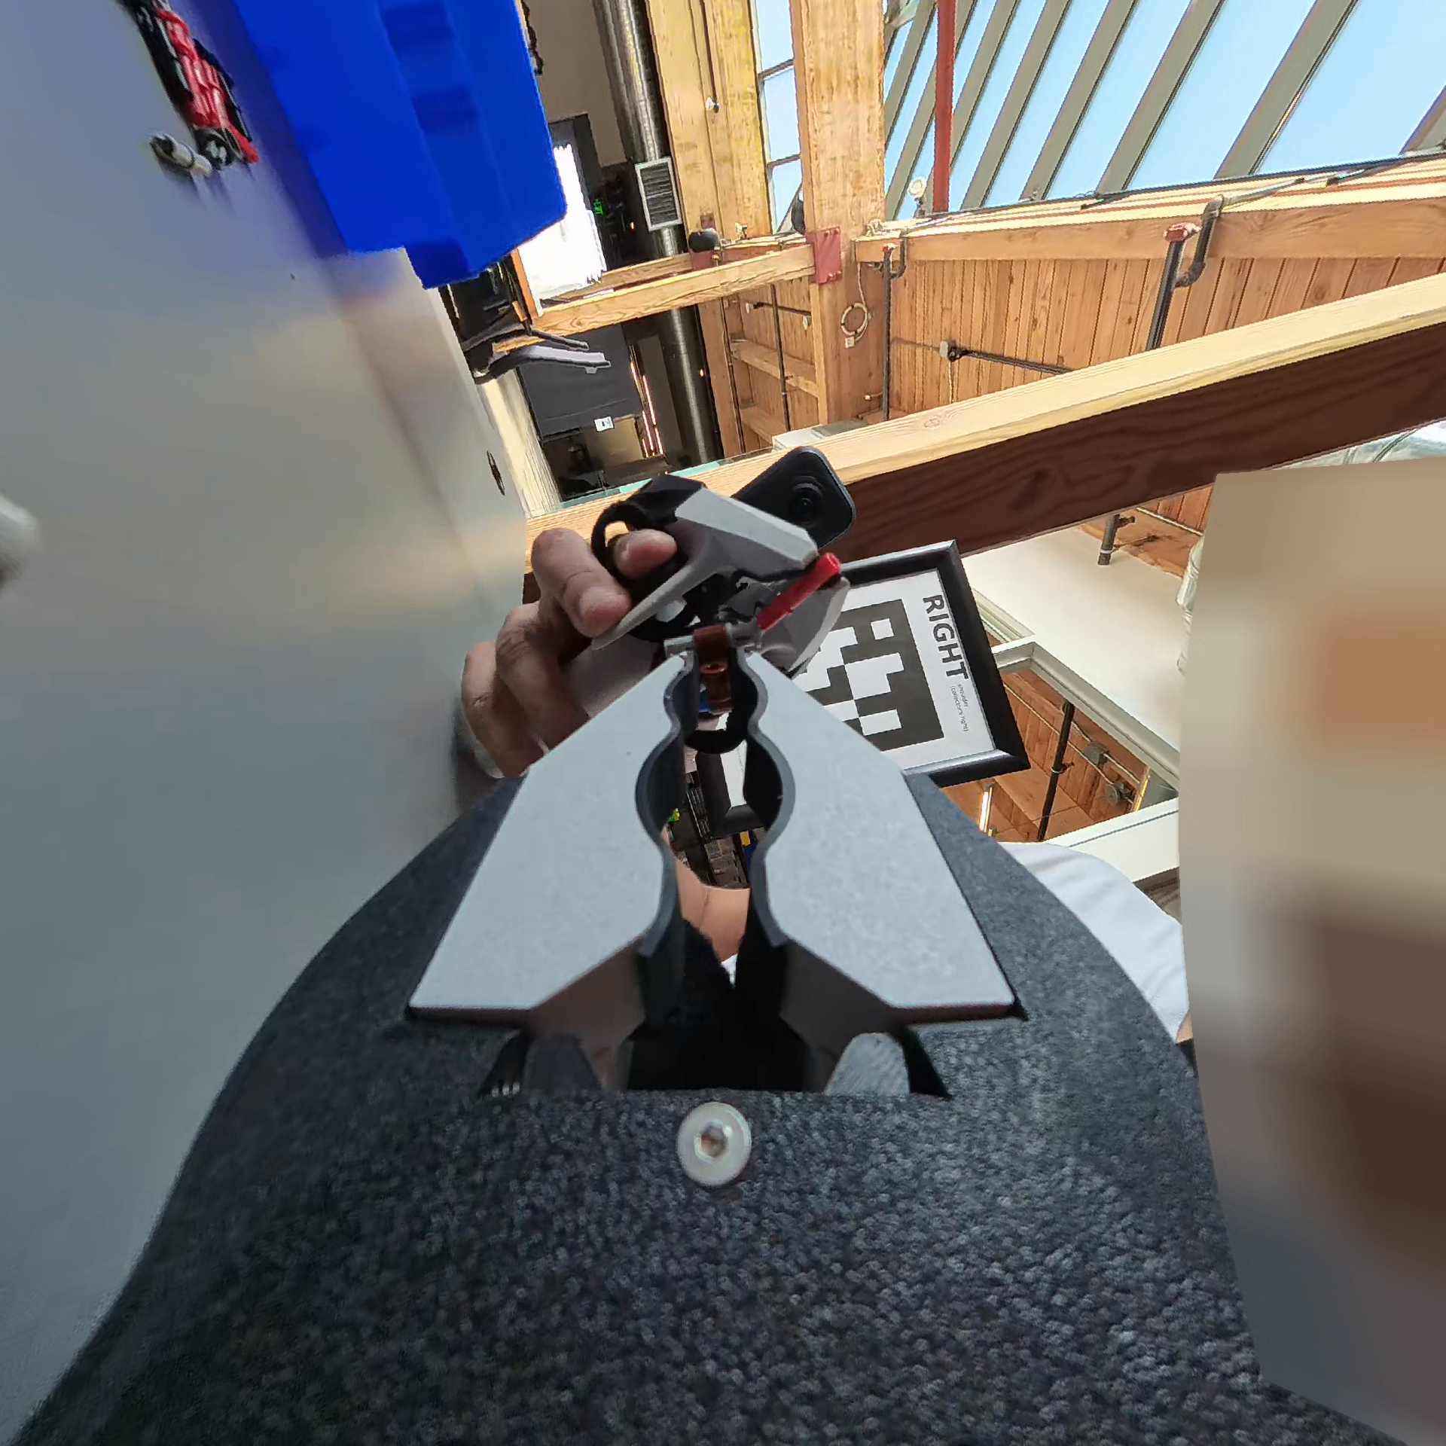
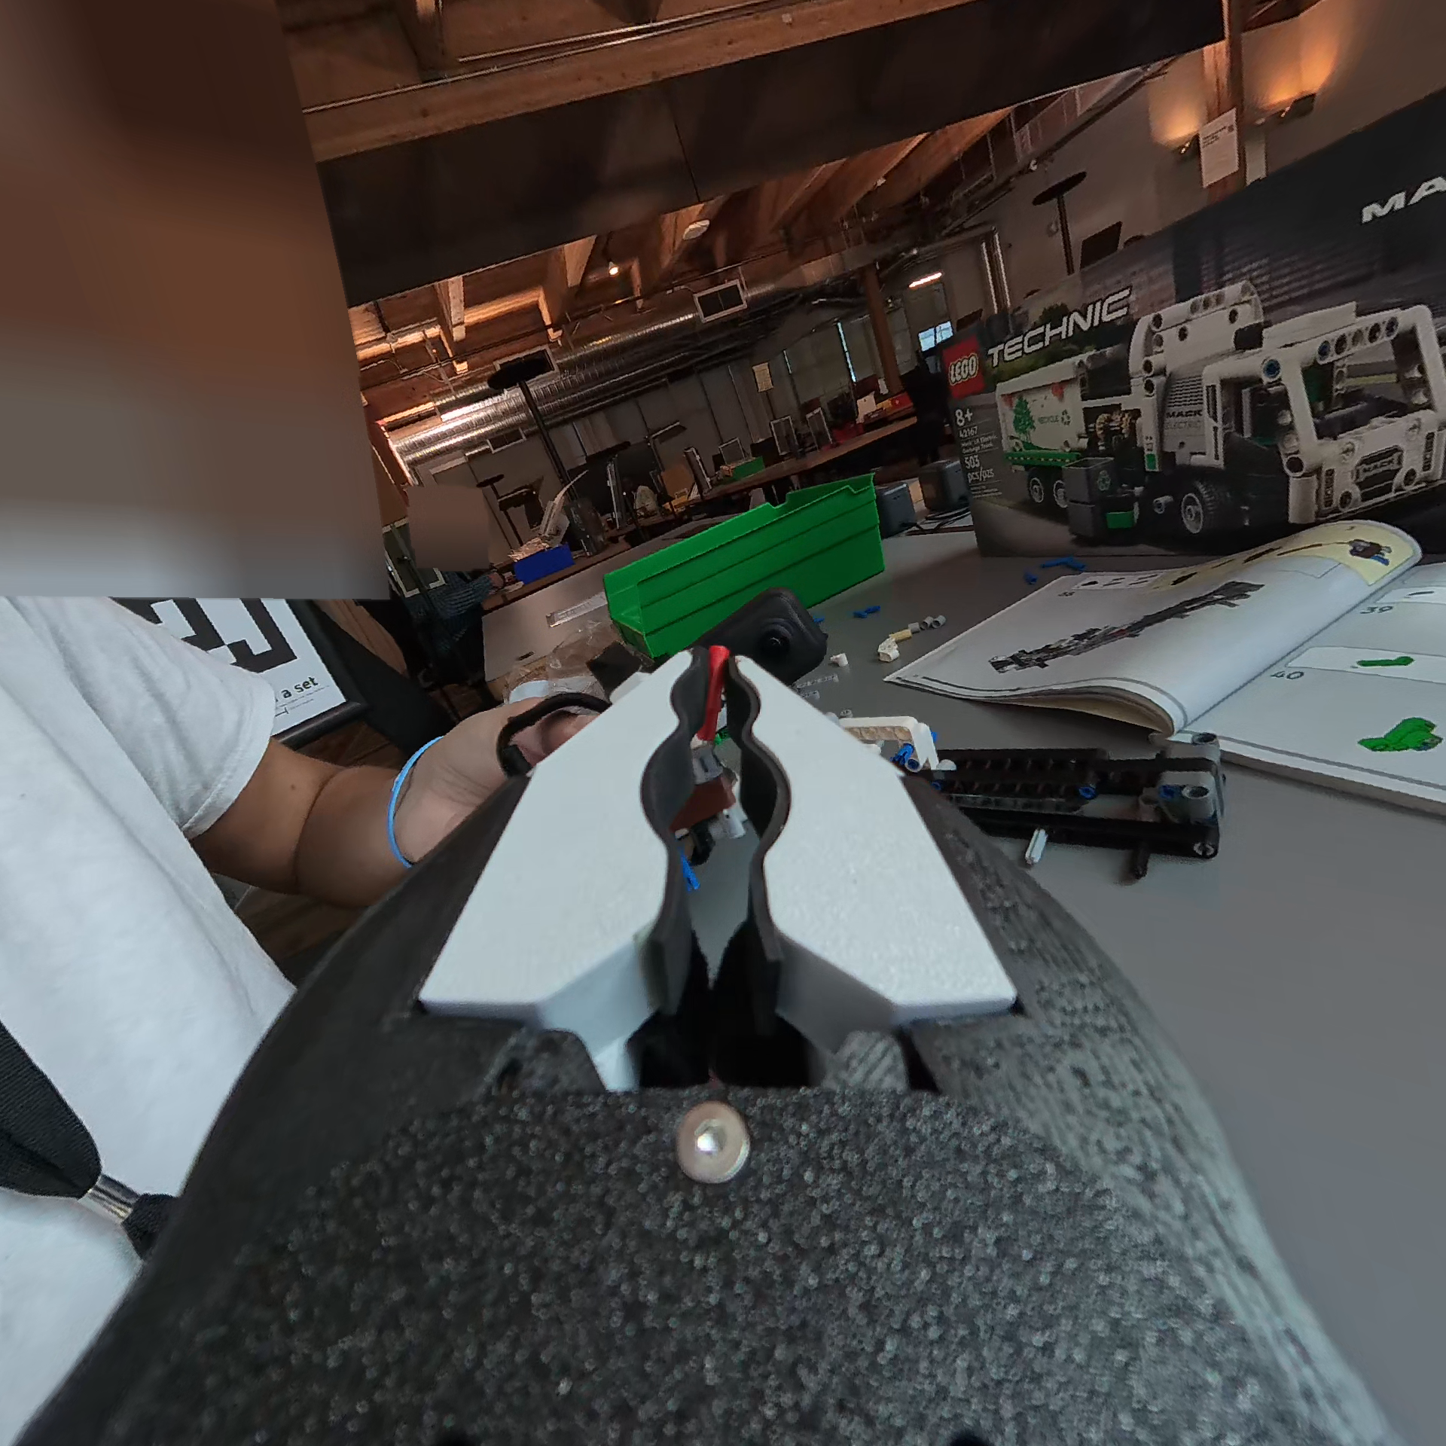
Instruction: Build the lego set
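Note:
In the left wrist view my left gripper (image 1: 714,667) is shut on a small brown Lego piece (image 1: 714,679) at its tips and held up in the air. My right gripper (image 1: 731,626) faces it tip to tip, held by a hand (image 1: 548,626), with a thin red piece (image 1: 800,596) in it. In the right wrist view my right gripper (image 2: 716,665) is shut on the red piece (image 2: 715,688). The brown piece with grey parts (image 2: 704,794) shows through the gap between its fingers. A black Lego chassis (image 2: 1072,790) lies on the grey table (image 2: 1291,978).
An open instruction booklet (image 2: 1158,657) and the set's box (image 2: 1221,422) are at the right. A green bin (image 2: 743,555) stands behind the grippers. Small loose pieces (image 2: 900,638) lie scattered on the table. A blue bin (image 1: 407,125) shows in the left wrist view. Left and right tips are no more than a few centimetres apart.

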